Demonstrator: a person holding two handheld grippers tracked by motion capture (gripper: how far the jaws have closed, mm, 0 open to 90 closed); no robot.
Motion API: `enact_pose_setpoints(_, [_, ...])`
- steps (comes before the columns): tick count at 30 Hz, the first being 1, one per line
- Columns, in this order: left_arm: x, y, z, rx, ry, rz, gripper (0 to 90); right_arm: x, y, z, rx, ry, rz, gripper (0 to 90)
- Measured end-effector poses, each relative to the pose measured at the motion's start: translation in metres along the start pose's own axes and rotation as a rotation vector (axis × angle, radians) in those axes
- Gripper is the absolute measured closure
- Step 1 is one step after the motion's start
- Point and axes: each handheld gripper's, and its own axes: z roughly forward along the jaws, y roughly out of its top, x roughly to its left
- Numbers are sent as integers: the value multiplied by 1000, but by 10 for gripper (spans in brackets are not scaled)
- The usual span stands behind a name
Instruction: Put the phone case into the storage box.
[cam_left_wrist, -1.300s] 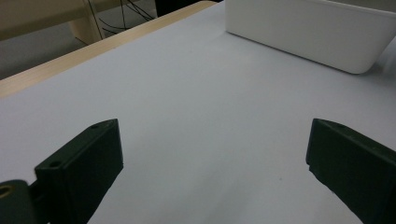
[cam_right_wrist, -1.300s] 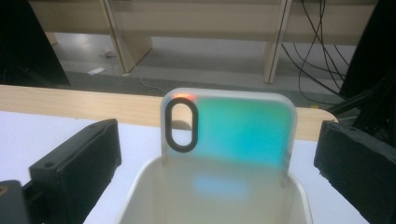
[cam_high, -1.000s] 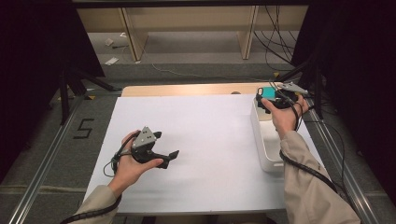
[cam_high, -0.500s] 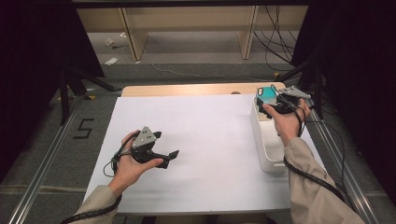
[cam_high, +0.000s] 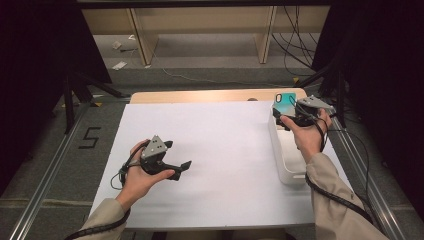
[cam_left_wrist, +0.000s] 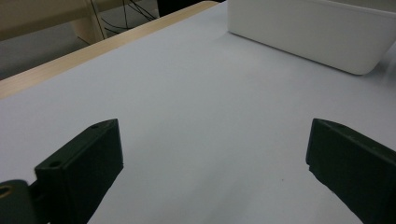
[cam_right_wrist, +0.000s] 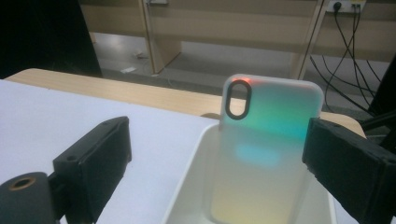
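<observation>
Right gripper (cam_right_wrist: 217, 154) is over the white bin (cam_high: 286, 159), jaws wide but just been closing a bit, w/ the phone case (cam_right_wrist: 268, 149) standing upright in the bin between them, not pinched. Left gripper (cam_left_wrist: 212, 172) sits open over the table (cam_high: 225, 150), nothing in it.

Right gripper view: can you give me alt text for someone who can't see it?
An iridescent phone case stands upright against the far end of a white bin, between the wide-set black jaws of the right gripper, which do not press on it. Beyond lie the white tabletop and wooden shelving.

Beige sleeves (cam_high: 334, 200), black cabled grippers
</observation>
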Motion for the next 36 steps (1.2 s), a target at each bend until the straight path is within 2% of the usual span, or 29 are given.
enact_pose_setpoints(21, [0,0,0,0,0,-2,30,25,-3,-17,-22,128,-47,116])
enact_pose_setpoints(33, [0,0,0,-1,0,-3,30,34,-5,-25,-19,169,-68,131])
enact_pose_setpoints(36, [0,0,0,0,0,-6,30,33,-1,-29,-41,169,-69,146])
